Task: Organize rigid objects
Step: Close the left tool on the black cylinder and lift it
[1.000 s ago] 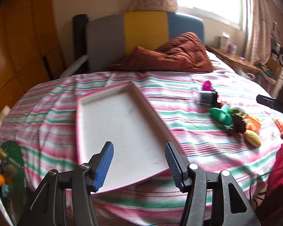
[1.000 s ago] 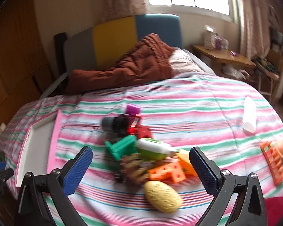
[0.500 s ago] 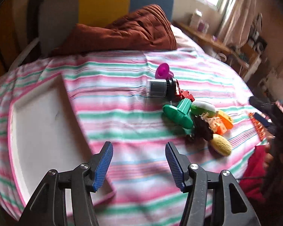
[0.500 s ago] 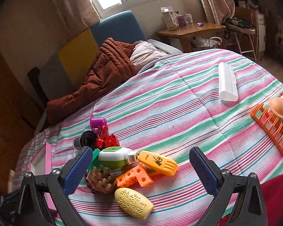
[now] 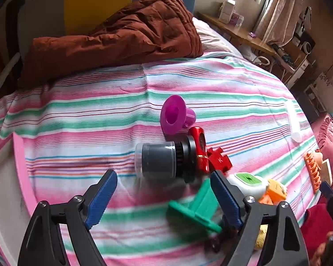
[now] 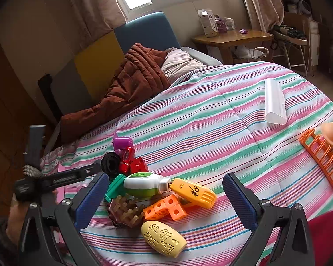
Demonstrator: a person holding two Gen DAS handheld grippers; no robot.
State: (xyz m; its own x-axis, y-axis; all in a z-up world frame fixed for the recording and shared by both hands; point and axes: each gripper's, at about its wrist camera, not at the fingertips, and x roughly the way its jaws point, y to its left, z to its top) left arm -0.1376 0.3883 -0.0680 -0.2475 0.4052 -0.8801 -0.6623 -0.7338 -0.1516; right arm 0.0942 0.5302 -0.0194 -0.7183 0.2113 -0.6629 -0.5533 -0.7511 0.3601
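A pile of small rigid items lies on the striped bedspread [image 5: 100, 115]. My left gripper [image 5: 162, 177] hovers over the pile's left end, its jaws opening wide with nothing pressed between the pads. Just past its fingertips lies a grey jar with a black lid [image 5: 157, 163], and a green plastic piece [image 5: 195, 208] sits by the right finger. Beyond are a purple cup [image 5: 173, 117] and red pieces [image 5: 211, 155]. My right gripper [image 6: 164, 178] stands open above a white-green bottle [image 6: 144, 186], a yellow comb case [image 6: 195, 192], orange cubes [image 6: 166, 208], a brown brush [image 6: 124, 210] and a yellow oval [image 6: 164, 238].
A pink-rimmed white tray [image 5: 22, 166] lies left of the pile. To the right are a white case [image 6: 275, 102] and an orange rack [image 6: 322, 159]. A brown quilt [image 5: 122, 37] lies at the head of the bed, with a wooden side table [image 6: 233, 37] beyond.
My left gripper swung right, from over the tray to the pile, tipped further down, and its jaws spread wider. The right gripper rolled and shifted early on, then held still.
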